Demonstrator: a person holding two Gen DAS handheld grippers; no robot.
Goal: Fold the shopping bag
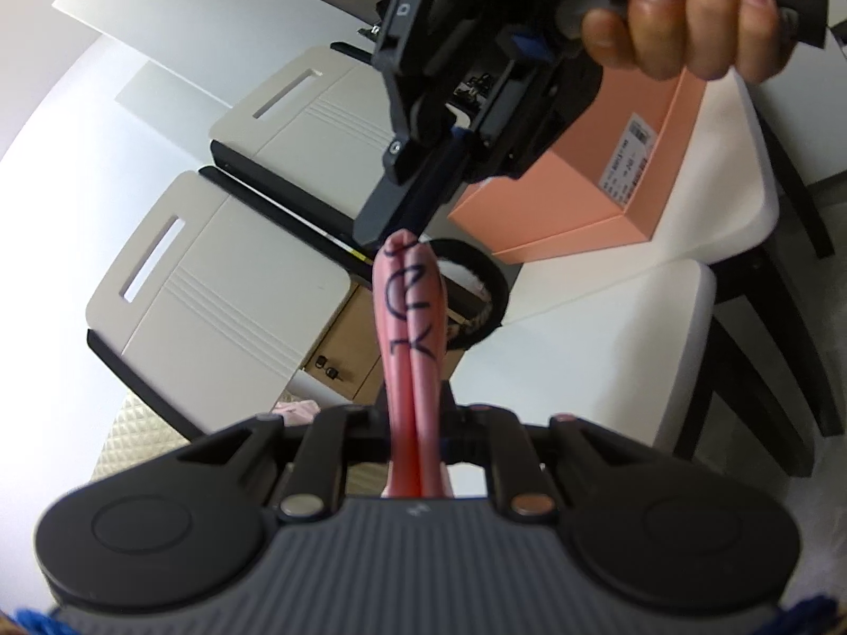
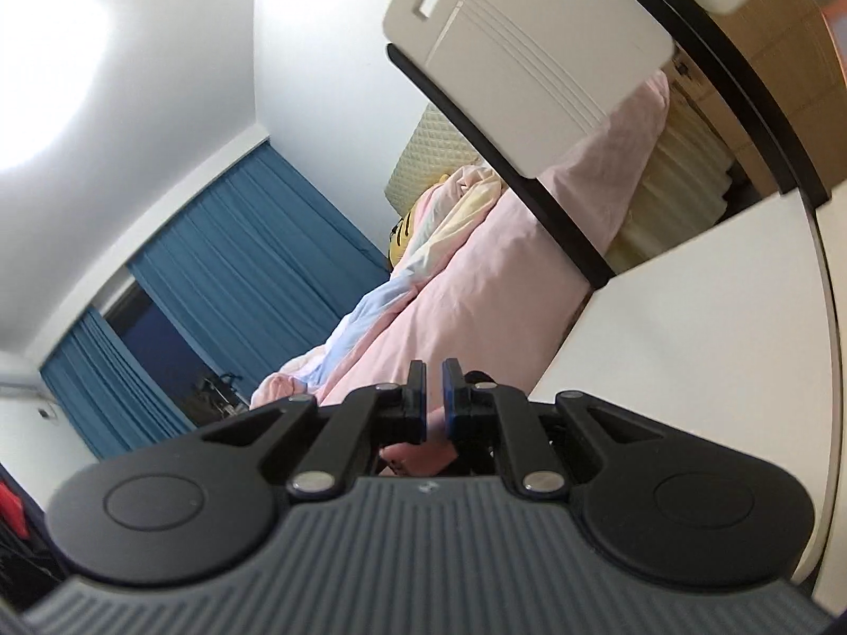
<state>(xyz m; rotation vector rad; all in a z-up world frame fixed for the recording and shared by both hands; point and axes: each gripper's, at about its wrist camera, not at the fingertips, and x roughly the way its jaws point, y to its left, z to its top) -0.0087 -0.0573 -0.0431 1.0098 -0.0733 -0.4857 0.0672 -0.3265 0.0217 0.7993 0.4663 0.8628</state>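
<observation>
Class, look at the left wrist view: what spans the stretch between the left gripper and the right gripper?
The folded pink bag spans it, running from the left gripper to the right gripper.

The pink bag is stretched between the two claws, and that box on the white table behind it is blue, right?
Not quite: the box is salmon-orange, not blue. The left wrist view shows it on the white table behind the bag. The rest holds: the left claw grips the pink bag's near end and the right claw pinches its far end.
</observation>
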